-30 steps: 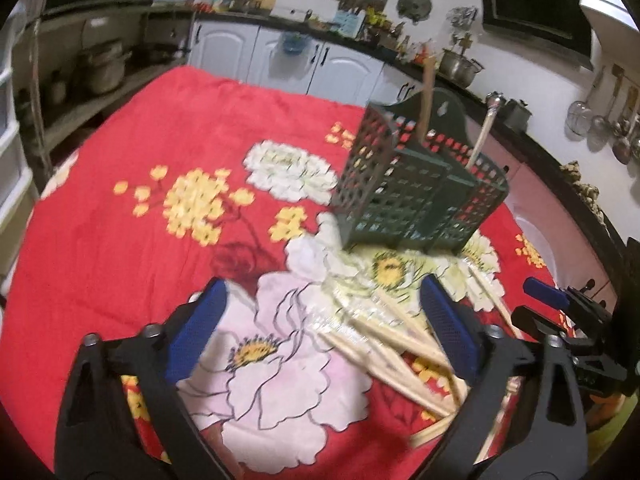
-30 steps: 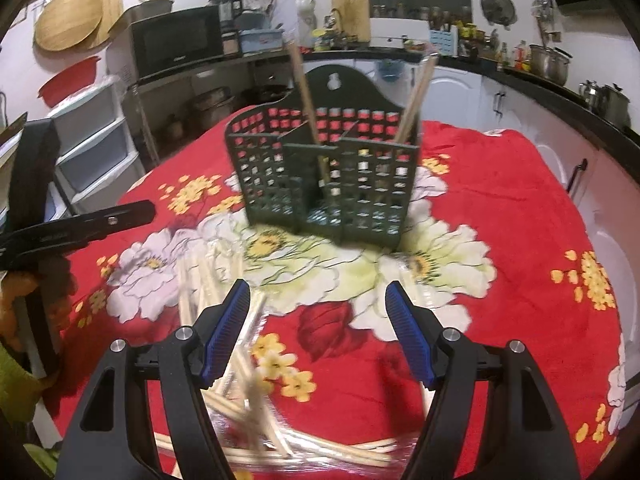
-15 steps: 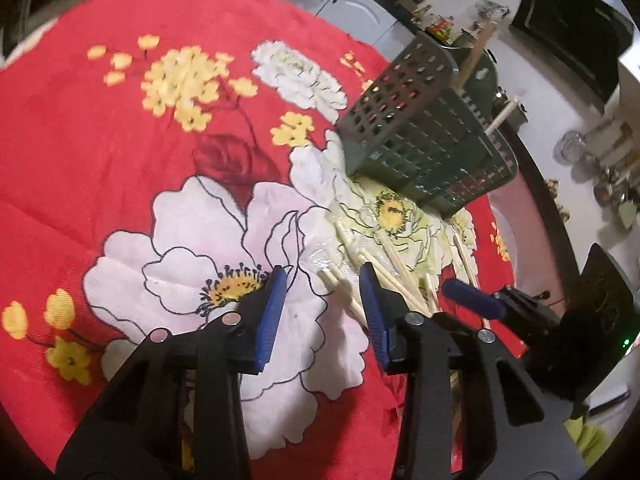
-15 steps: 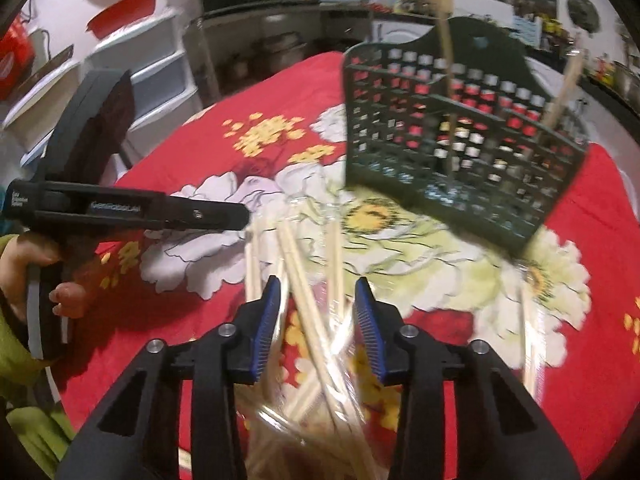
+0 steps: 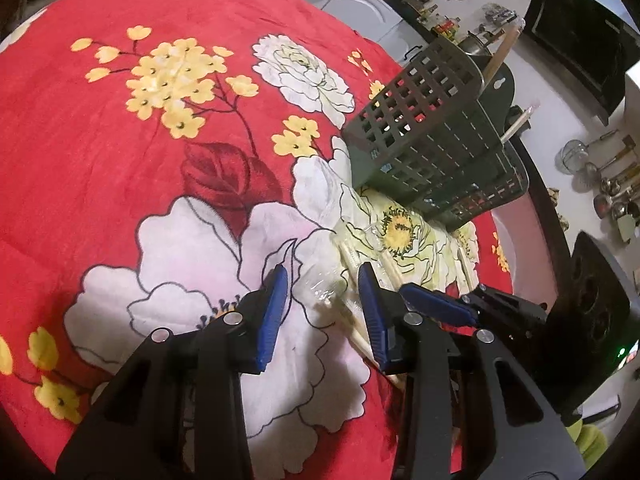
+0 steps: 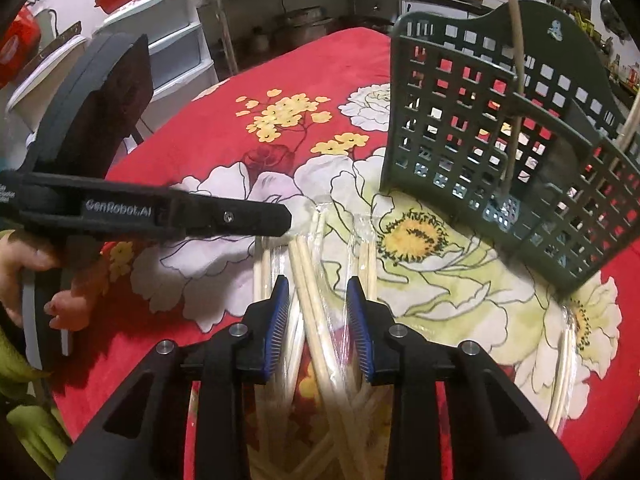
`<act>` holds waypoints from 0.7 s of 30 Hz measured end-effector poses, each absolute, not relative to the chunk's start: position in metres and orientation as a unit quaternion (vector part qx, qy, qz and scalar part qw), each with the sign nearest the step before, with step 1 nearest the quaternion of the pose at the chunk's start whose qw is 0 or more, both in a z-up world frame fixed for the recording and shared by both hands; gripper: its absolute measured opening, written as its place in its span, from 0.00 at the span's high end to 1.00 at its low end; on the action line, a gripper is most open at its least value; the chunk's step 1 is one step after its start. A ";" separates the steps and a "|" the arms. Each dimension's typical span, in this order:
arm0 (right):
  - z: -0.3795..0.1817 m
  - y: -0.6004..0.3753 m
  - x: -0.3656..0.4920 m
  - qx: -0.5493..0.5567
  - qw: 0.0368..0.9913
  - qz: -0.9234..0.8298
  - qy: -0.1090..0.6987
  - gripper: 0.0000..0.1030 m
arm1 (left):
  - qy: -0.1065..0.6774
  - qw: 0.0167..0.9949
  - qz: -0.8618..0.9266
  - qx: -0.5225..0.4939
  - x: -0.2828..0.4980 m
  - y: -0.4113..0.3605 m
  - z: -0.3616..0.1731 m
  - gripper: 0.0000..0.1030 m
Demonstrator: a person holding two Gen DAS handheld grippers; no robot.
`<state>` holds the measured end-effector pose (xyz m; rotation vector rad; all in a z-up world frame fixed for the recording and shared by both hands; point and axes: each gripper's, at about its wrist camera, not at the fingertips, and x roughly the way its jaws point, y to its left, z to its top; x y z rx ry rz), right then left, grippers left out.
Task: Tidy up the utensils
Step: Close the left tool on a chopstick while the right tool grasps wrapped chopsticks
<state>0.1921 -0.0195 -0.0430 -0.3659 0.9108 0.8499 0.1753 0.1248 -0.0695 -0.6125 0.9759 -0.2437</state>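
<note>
The plastic-wrapped wooden chopsticks [image 6: 320, 312] lay scattered on the red floral tablecloth [image 5: 120, 152], just in front of the dark green slotted utensil basket [image 6: 500, 128]. That basket stood near the table's far edge, with two sticks upright inside it. Your right gripper [image 6: 320, 320] sat low over the pile, its blue pads [image 6: 276, 320] narrowly parted around one wrapped pair; contact could not be confirmed. Your left gripper [image 5: 322, 312] was parted to a moderate gap over the wrapper ends, gripping nothing. The two tools were close beside each other.
</note>
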 end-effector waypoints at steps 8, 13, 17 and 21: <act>-0.048 -0.002 0.199 -0.181 0.793 0.393 0.428 0.75 | 0.460 0.831 -0.115 -0.291 0.178 0.131 -0.075 0.97; -0.044 -0.002 0.200 -0.174 0.792 0.397 0.430 0.87 | 0.447 0.839 -0.124 -0.283 0.174 0.132 -0.066 0.98; -0.034 -0.013 0.203 -0.150 0.799 0.397 0.427 0.88 | 0.435 0.849 -0.128 -0.269 0.170 0.129 -0.054 0.98; -0.022 -0.026 0.202 -0.132 0.807 0.395 0.418 0.88 | 0.417 0.864 -0.135 -0.249 0.168 0.125 -0.034 0.98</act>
